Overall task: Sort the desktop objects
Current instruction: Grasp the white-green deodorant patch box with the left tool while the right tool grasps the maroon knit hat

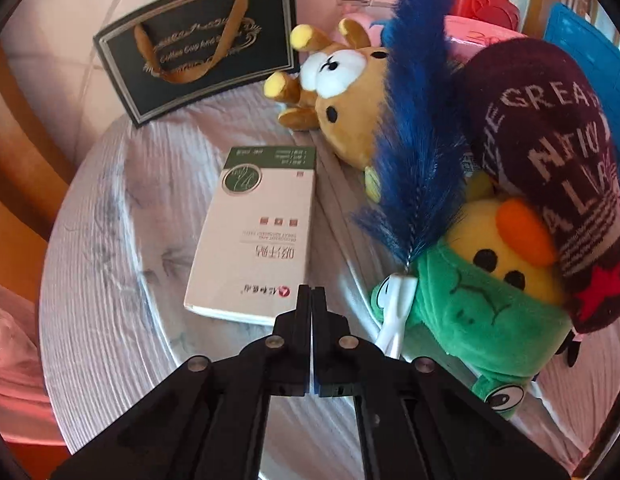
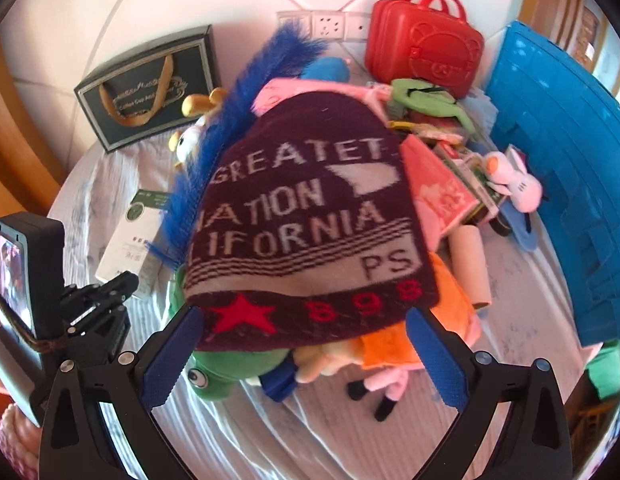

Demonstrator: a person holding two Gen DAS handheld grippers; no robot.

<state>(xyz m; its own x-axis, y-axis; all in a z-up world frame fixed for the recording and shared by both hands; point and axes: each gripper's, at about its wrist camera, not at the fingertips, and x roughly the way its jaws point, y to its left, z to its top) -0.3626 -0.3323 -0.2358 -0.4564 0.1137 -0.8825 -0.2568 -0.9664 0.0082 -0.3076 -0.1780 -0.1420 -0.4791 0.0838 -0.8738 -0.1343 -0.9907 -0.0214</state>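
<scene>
One white box lies flat, lengthwise toward the closed left gripper.

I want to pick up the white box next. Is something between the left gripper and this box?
Nothing visible is. The left gripper, jaws shut and empty, hangs right at the near edge of the white box, which lies flat and uncovered. The blue feather lies beside it, apart.

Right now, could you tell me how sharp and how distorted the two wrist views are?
Left wrist: strong fisheye bending with dark corners; the white box looks slightly smeared. Right wrist: same barrel distortion and pinkish cast; the maroon knit hat looms large, its lettering soft.
</scene>
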